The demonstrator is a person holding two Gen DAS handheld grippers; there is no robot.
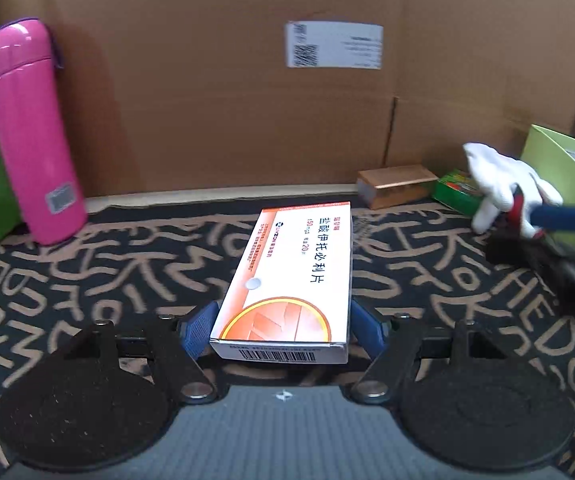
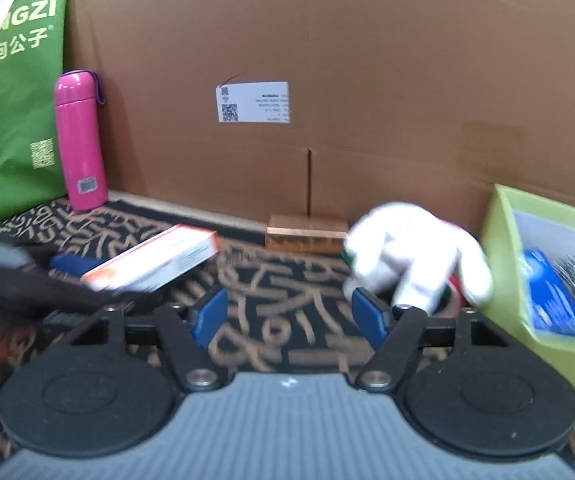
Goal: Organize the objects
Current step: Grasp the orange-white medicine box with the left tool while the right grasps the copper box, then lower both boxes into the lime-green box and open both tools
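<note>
My left gripper [image 1: 281, 330] is shut on an orange-and-white medicine box [image 1: 291, 276], its blue pads against both long sides, held above the patterned cloth. The box also shows in the right wrist view [image 2: 155, 260], tilted, at the left. My right gripper [image 2: 289, 316] is open and empty above the cloth. A white plush toy [image 2: 411, 252] lies just beyond its right finger; it also shows in the left wrist view [image 1: 495, 180], next to the right gripper [image 1: 555, 220]. A pink bottle [image 1: 27, 128] stands at the back left.
A cardboard wall [image 2: 327, 80] closes the back. A green bag [image 2: 11, 120] stands at the left. A light green bin [image 2: 547, 280] with a blue pack and a dark scourer sits at the right. A small brown box [image 2: 307, 234] and a green box [image 1: 457, 192] lie by the wall.
</note>
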